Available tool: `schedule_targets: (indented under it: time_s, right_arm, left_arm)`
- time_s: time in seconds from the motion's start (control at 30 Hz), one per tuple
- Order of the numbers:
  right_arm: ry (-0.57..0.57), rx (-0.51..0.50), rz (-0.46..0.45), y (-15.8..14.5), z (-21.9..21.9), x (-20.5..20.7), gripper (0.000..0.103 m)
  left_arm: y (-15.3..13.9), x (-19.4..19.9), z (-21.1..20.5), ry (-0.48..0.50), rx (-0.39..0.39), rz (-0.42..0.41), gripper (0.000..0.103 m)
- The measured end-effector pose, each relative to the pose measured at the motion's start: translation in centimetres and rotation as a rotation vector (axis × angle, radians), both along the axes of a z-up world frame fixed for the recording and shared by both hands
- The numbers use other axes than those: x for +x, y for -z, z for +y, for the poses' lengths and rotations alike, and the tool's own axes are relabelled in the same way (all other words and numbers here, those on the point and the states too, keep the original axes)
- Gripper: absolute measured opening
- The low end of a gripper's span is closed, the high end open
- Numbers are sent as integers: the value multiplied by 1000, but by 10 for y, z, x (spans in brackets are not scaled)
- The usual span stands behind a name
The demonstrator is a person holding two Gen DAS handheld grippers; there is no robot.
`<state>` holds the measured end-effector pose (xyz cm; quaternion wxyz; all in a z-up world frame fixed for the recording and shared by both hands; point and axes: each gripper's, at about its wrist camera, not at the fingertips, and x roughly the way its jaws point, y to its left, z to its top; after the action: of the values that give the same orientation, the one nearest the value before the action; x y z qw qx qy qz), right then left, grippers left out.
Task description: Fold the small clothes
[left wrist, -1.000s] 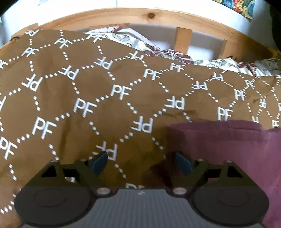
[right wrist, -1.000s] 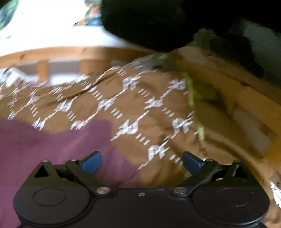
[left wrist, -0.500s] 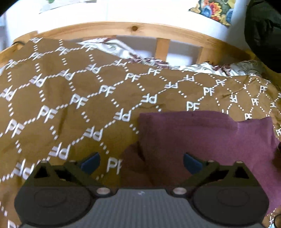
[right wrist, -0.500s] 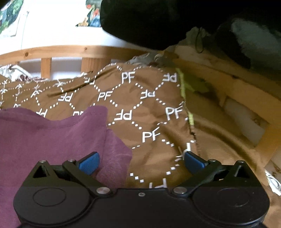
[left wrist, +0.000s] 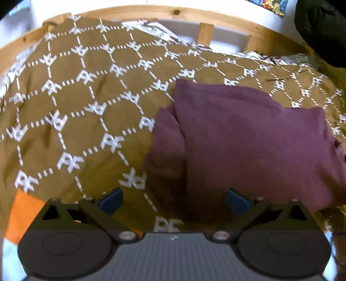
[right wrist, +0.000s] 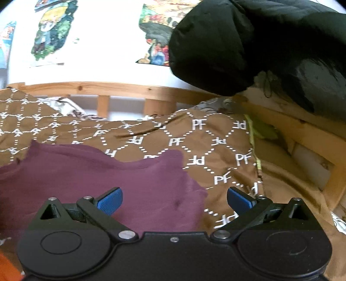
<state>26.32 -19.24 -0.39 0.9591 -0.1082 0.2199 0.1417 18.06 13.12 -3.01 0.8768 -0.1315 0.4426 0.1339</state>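
Note:
A maroon garment (left wrist: 248, 138) lies folded on a brown bedspread (left wrist: 75, 108) printed with white PF letters. It also shows in the right wrist view (right wrist: 108, 177), at lower left. My left gripper (left wrist: 174, 200) is open and empty, held above the garment's near left edge. My right gripper (right wrist: 174, 200) is open and empty, above the garment's near right edge. Neither gripper touches the cloth.
A wooden bed rail (left wrist: 216, 19) runs along the far side and down the right (right wrist: 313, 138). A black jacket (right wrist: 270, 43) hangs at the upper right. An orange item (left wrist: 23, 211) lies at the near left. Posters (right wrist: 49, 32) hang on the wall.
Both grippers have pulled back and up from the bed, so more of the maroon garment and the wall show. The left gripper's jaws have spread wider. The garment lies still.

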Motion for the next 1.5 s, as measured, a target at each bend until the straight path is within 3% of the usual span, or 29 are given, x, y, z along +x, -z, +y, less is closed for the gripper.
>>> schedule_targets:
  time_s: [0.2, 0.53, 0.63, 0.9, 1.1, 1.33, 1.5]
  right_arm:
    - [-26, 3, 32, -5, 1, -40, 102]
    - [-79, -84, 52, 1, -4, -85, 102]
    - [-71, -78, 67, 0, -1, -83, 102]
    - [-87, -67, 115, 6, 31, -56, 102]
    - [-85, -26, 143, 17, 70, -28, 102]
    - [-142, -67, 98, 31, 110, -11, 102]
    - [-155, -77, 146, 49, 125, -9, 102]
  left_arm:
    - [8, -16, -17, 16, -87, 11, 103]
    - [17, -14, -27, 16, -90, 47, 103]
    - [20, -13, -23, 11, -134, 37, 103]
    - [39, -7, -7, -84, -368, -25, 103]
    - [45, 6, -5, -187, -365, -43, 103]
    - [46, 21, 4, -224, -409, -44, 103]
    - [48, 24, 8, -215, -418, -38, 103]
